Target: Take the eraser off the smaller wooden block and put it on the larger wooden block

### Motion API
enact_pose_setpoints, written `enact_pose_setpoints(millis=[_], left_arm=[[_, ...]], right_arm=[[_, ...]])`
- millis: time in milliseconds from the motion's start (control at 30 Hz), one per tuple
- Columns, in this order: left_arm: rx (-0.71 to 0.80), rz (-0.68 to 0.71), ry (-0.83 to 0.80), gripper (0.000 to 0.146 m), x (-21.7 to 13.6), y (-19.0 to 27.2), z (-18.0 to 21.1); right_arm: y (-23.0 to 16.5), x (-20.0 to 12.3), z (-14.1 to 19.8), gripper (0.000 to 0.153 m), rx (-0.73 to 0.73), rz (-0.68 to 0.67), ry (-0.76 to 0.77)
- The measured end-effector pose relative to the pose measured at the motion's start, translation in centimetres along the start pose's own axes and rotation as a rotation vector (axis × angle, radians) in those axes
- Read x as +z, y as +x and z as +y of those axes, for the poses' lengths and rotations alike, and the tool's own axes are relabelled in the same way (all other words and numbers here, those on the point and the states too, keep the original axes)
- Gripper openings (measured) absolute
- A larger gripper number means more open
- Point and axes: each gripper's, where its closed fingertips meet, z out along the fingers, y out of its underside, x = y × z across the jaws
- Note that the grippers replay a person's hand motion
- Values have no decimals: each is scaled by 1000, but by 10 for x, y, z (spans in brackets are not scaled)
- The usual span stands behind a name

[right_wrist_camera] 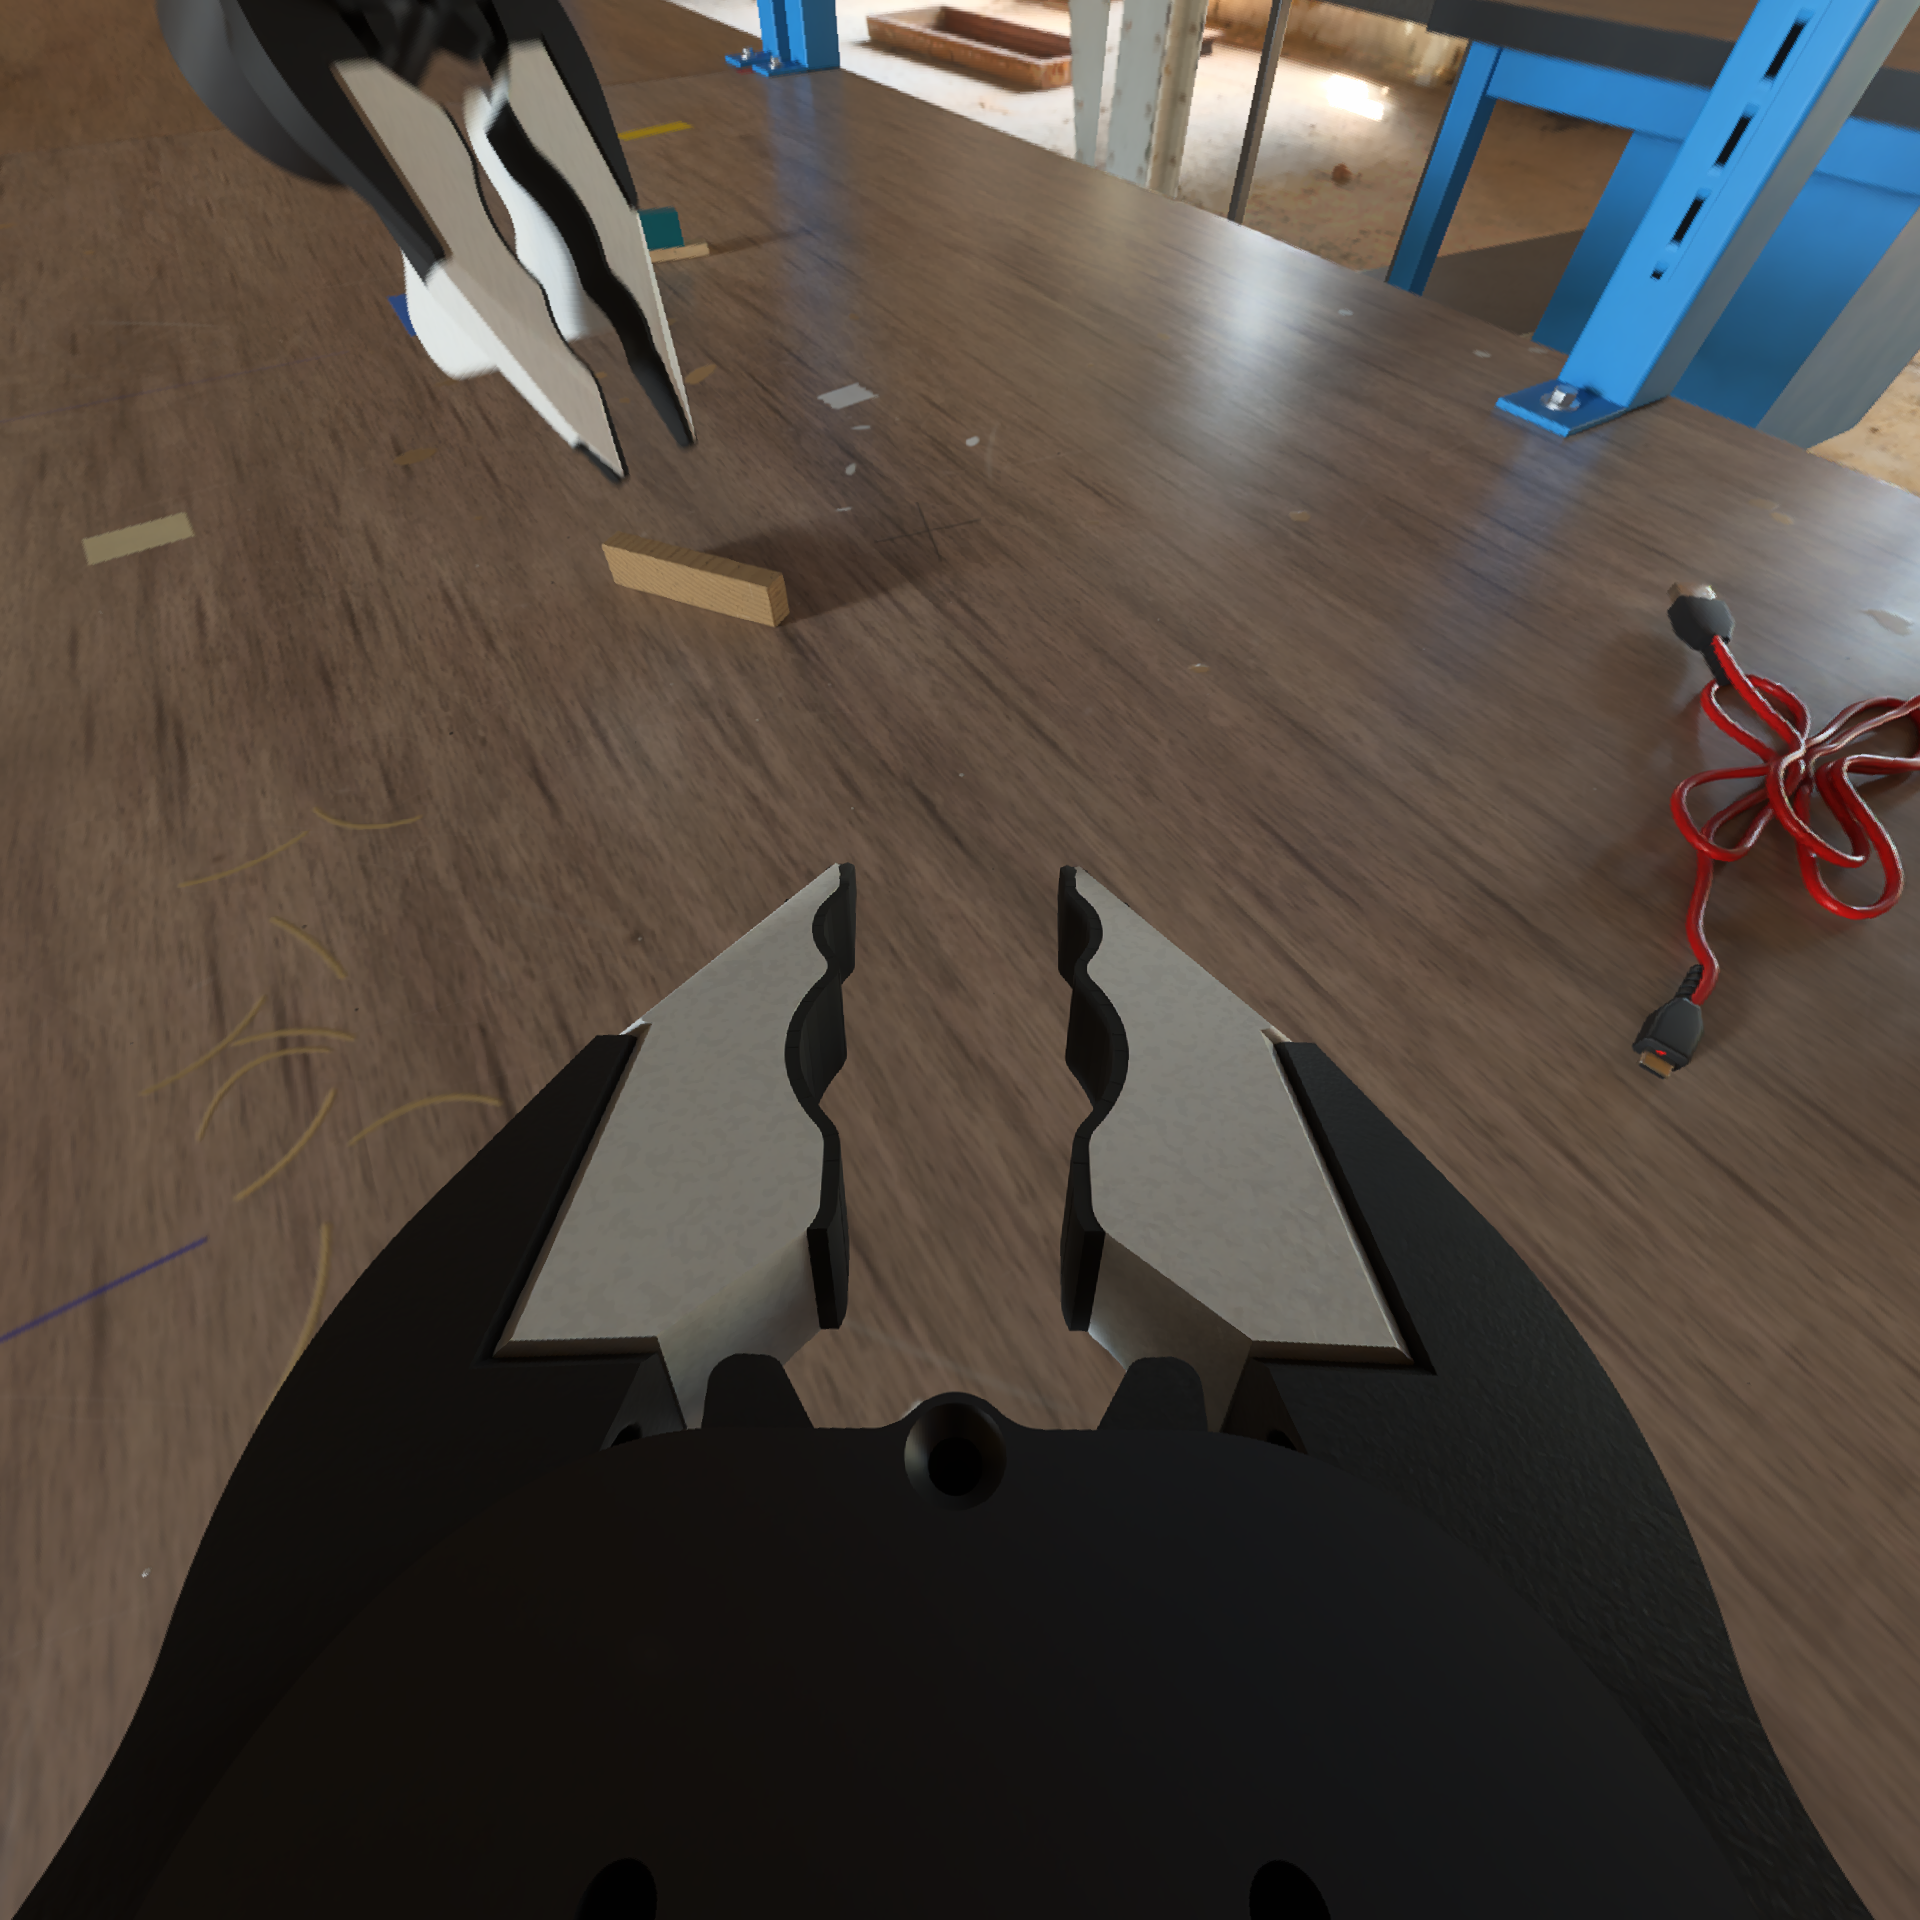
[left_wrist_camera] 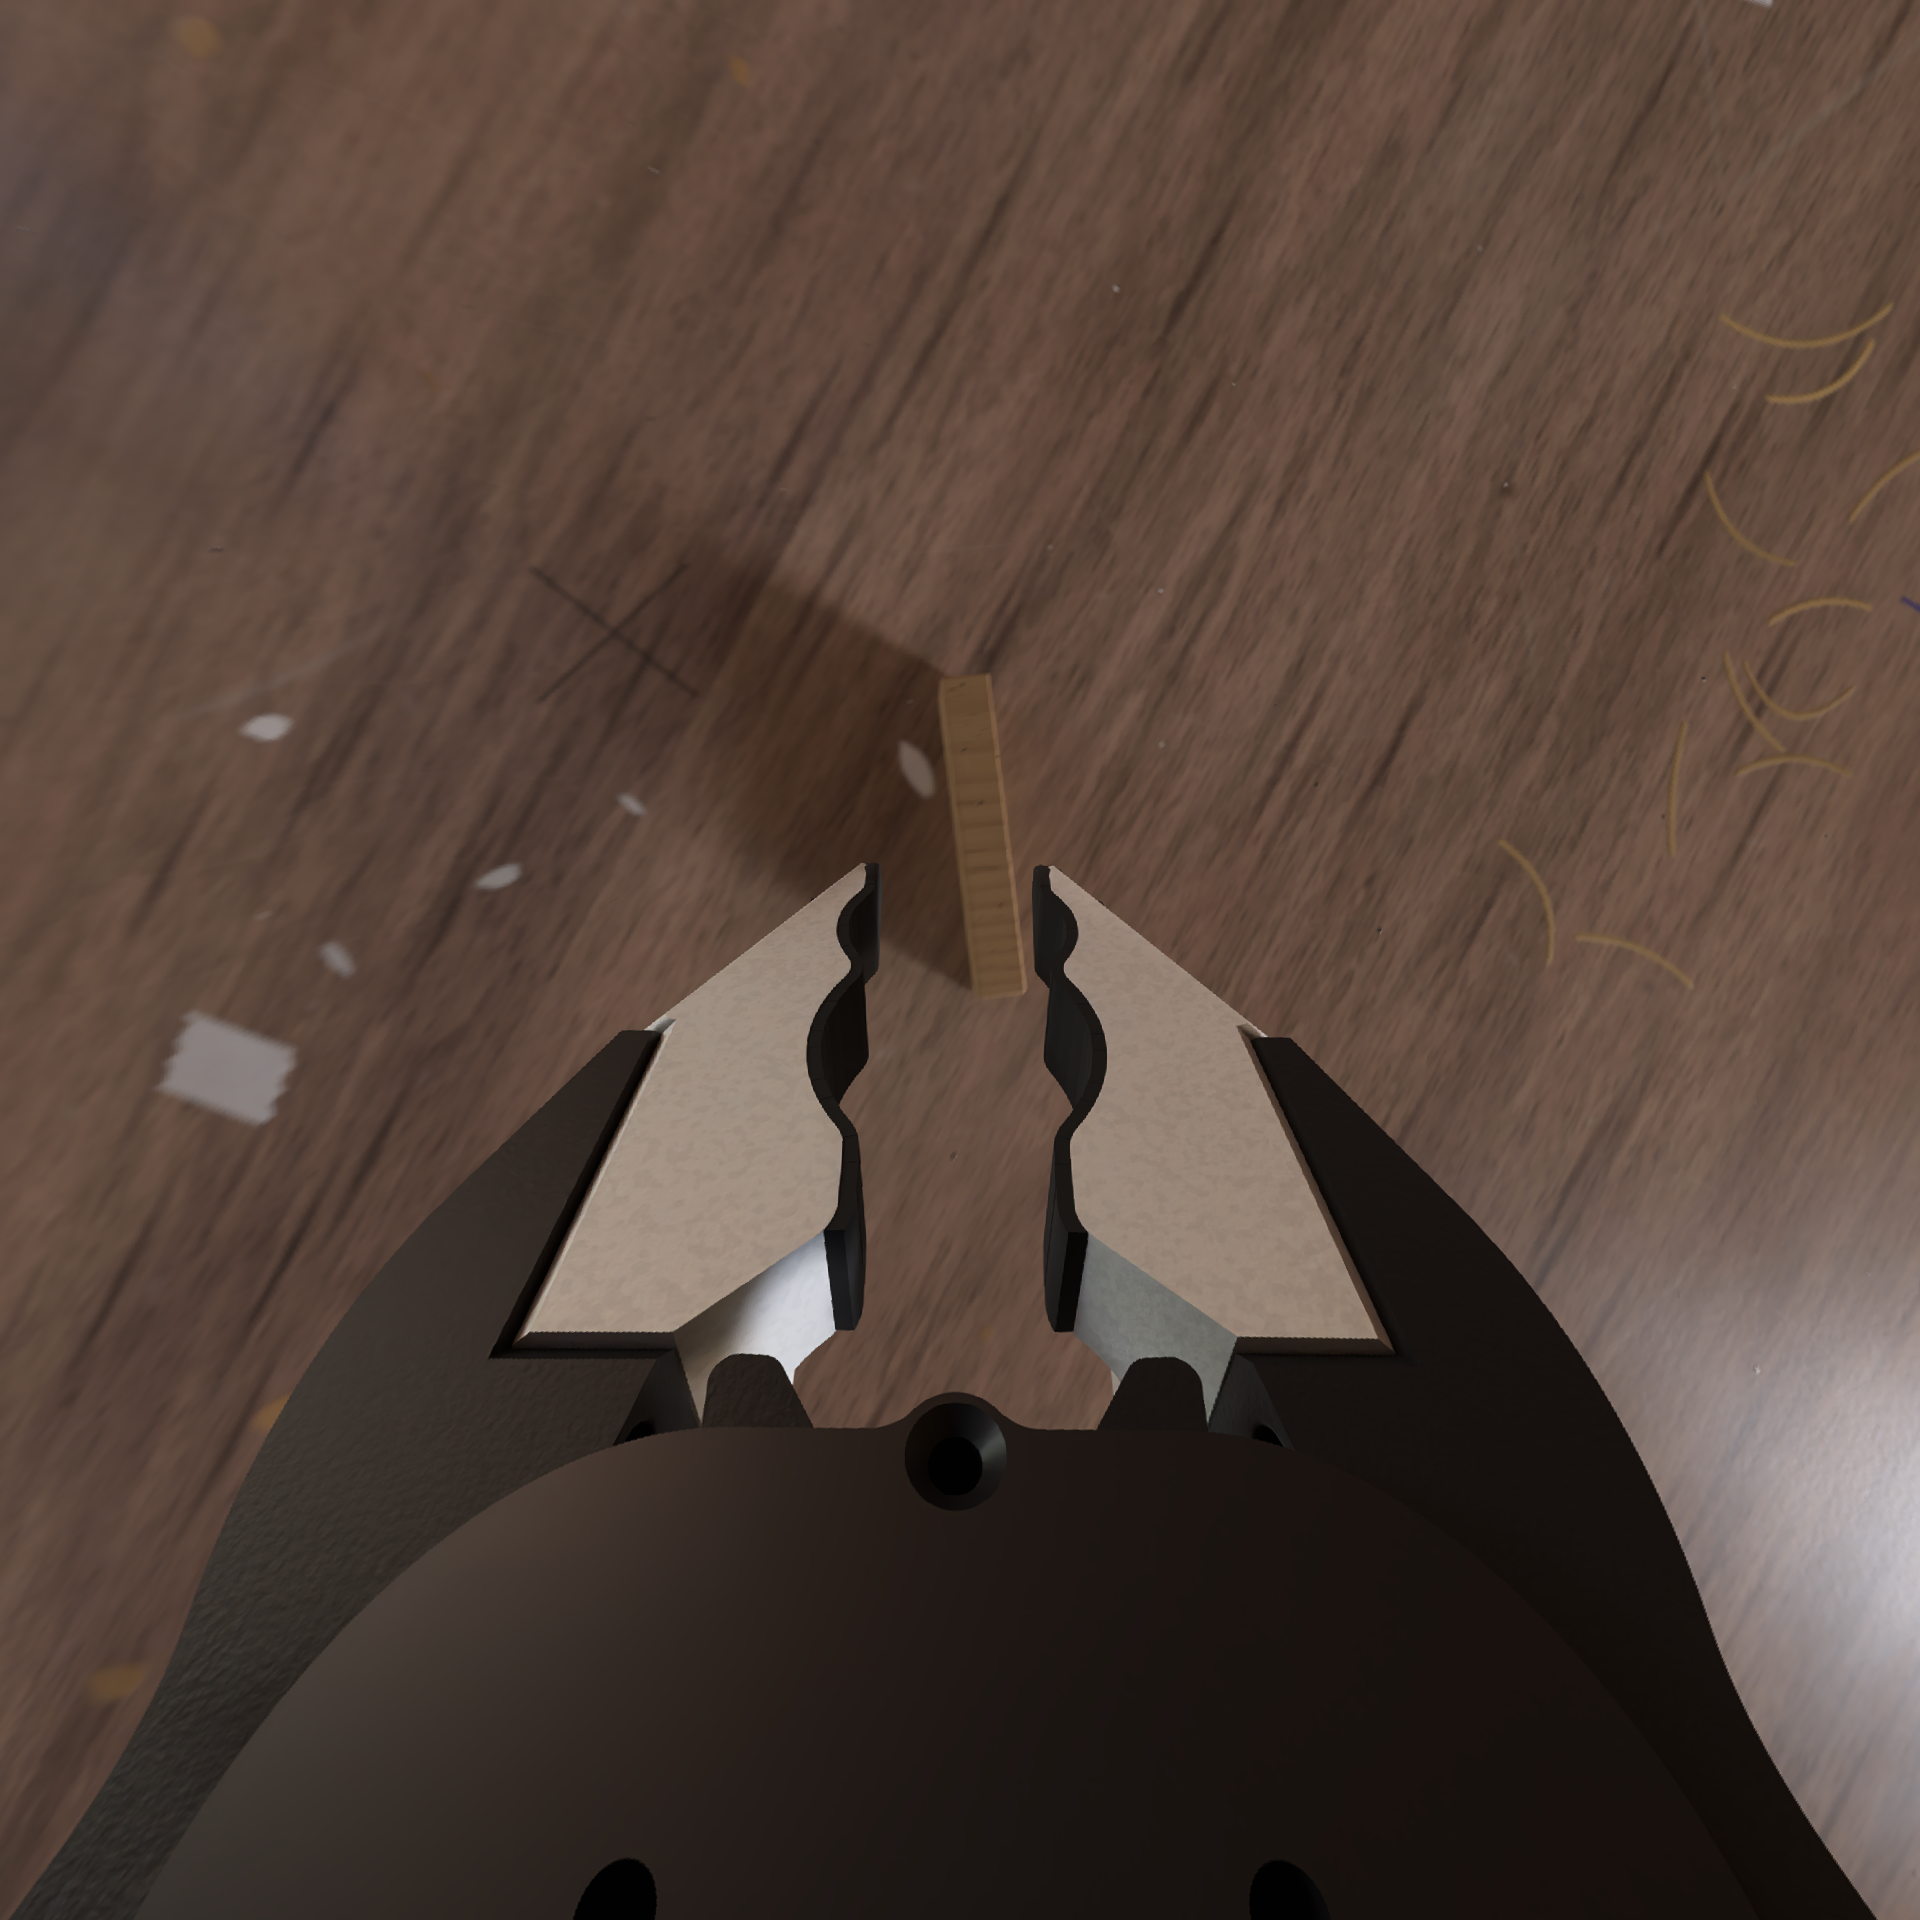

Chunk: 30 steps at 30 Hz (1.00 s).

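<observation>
A light wooden block (left_wrist_camera: 977, 842) lies on the brown table, just beyond and between the tips of my left gripper (left_wrist_camera: 956, 878), which is open and empty. In the right wrist view this larger block (right_wrist_camera: 694, 584) lies mid-table with the left gripper (right_wrist_camera: 649, 454) hovering above its left end. Farther back, a teal eraser (right_wrist_camera: 661, 222) sits on a smaller wooden block (right_wrist_camera: 683, 251), partly hidden behind the left gripper's finger. My right gripper (right_wrist_camera: 956, 873) is open and empty, low over the table, well short of both blocks.
A coiled red cable (right_wrist_camera: 1787, 790) lies at the right. Blue frame posts (right_wrist_camera: 1662, 260) are bolted at the table's far right edge. A white object (right_wrist_camera: 457, 338) shows behind the left gripper. Tape scraps (right_wrist_camera: 137, 537) and wood shavings (right_wrist_camera: 270, 1060) lie on the table.
</observation>
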Motion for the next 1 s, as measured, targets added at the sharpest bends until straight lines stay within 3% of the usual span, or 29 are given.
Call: enact_pose_setpoints(millis=[167, 267, 333, 433, 500, 567, 667, 767, 1000], left_arm=[[9, 36, -48, 29, 24, 10, 5], [18, 38, -63, 35, 12, 10, 8], [20, -22, -24, 36, -19, -5, 3], [-63, -269, 73, 34, -98, -71, 1], [-197, -424, 84, 33, -147, -128, 24], [-368, -532, -4, 36, -176, -185, 74], [-641, -499, -101, 39, -173, -239, 151], [-778, -490, -175, 39, -157, -264, 203], [-840, -456, -251, 34, -137, -274, 232]], right_arm=[[0, -2, -2, 39, -9, 7, 18], [-1, -3, -2, 39, -16, 5, 18], [-2, -3, -3, 39, -17, 5, 22], [-2, -4, -3, 39, -17, 4, 28], [-3, -3, -3, 39, -23, -1, 21], [-5, -2, -1, 39, -35, -7, 7], [-7, -1, 0, 39, -51, -8, 0], [-6, -3, -2, 39, -48, 2, 14], [-3, -3, -2, 39, -30, 6, 16]])
